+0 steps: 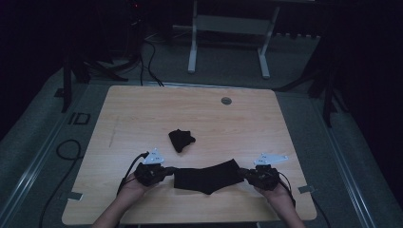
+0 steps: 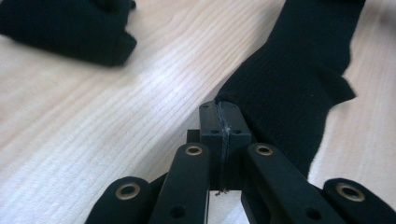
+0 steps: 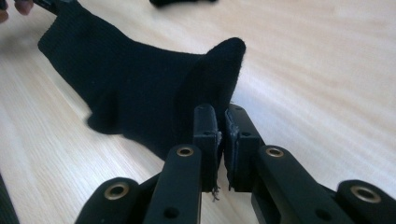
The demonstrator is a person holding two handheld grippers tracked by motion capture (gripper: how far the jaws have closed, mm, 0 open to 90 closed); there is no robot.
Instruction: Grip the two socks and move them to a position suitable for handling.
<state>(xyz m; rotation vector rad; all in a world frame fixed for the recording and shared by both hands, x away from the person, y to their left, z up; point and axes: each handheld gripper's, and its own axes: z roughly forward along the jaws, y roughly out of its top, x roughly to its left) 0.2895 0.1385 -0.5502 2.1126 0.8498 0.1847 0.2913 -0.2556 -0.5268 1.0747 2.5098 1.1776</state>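
high view: black sock (image 1: 205,176) lies flat on the near middle of the table (image 1: 142,109), stretched between both claws. left claw (image 1: 167,171) pinches its left end, right claw (image 1: 243,174) its right end, likely to pull it straight for folding or pairing. left gripper view: jaws pressed together on the sock edge (image 2: 280,84), fabric thread caught in the seam. right gripper view: jaws nearly closed, thin gap showing, sock fabric (image 3: 140,88) nipped between the pads. second sock (image 1: 181,139), bunched, sits farther back near the table's middle, well apart, probably waiting its turn.
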